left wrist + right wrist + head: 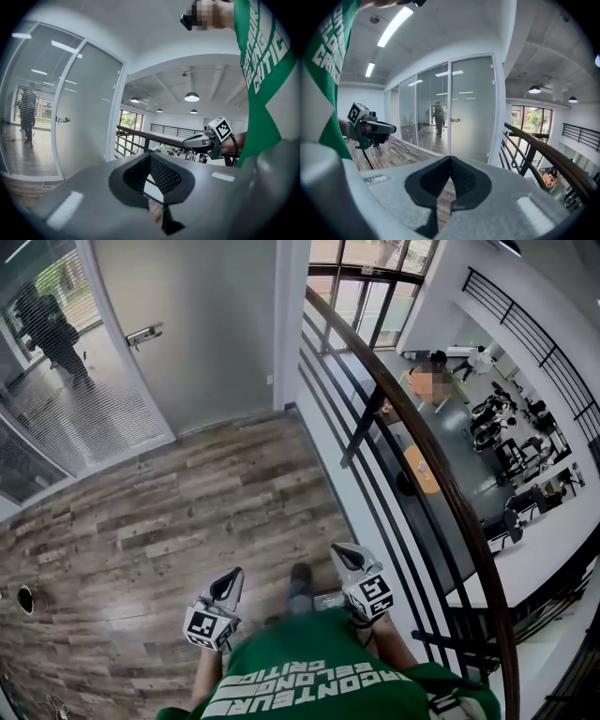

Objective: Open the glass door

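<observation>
Door (202, 334) beyond left tongs (232, 577) (right (343, 554) too)

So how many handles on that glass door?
1: a metal lever handle on the frosted glass door, near its left edge in the head view, next to the slatted glass wall. One on the far side may be hidden.

Shirt print (319, 688): white capitals on green, lower middle of the head view, upside down; "CONTEUR" and "CRITIC" partly legible.
Same print, left gripper view: "CRITIC" at upper right.
Marker squares (204, 624): black-and-white codes without letters, on left gripper (231, 577) and right gripper (343, 552).
</observation>
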The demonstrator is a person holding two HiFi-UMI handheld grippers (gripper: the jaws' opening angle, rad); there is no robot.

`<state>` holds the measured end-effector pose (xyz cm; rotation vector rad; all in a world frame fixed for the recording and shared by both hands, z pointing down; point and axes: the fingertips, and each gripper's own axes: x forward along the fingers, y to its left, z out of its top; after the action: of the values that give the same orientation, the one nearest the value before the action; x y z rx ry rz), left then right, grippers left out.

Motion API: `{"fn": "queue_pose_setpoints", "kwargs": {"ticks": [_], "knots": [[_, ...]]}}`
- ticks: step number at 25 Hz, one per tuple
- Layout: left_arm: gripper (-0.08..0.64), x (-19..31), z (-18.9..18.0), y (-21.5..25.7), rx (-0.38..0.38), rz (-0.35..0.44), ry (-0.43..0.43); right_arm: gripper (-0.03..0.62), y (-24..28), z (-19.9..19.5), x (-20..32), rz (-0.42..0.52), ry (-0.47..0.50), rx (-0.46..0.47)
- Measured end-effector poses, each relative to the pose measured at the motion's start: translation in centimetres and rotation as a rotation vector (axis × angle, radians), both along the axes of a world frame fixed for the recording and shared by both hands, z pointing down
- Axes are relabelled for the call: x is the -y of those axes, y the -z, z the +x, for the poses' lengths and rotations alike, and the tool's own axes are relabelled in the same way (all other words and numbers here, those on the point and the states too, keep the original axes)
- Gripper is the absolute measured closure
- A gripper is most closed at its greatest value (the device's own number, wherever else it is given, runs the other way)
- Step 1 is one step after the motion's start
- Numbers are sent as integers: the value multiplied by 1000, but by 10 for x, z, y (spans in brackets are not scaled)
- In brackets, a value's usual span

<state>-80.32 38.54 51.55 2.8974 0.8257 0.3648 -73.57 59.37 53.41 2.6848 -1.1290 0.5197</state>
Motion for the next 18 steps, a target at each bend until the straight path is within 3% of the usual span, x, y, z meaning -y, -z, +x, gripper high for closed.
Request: {"fn": "queue_pose_setpoints", "kwargs": {"ticks": [18], "knots": [[549, -11, 102, -3, 37, 22, 88, 598, -8, 119, -14, 18, 63, 11]]}}
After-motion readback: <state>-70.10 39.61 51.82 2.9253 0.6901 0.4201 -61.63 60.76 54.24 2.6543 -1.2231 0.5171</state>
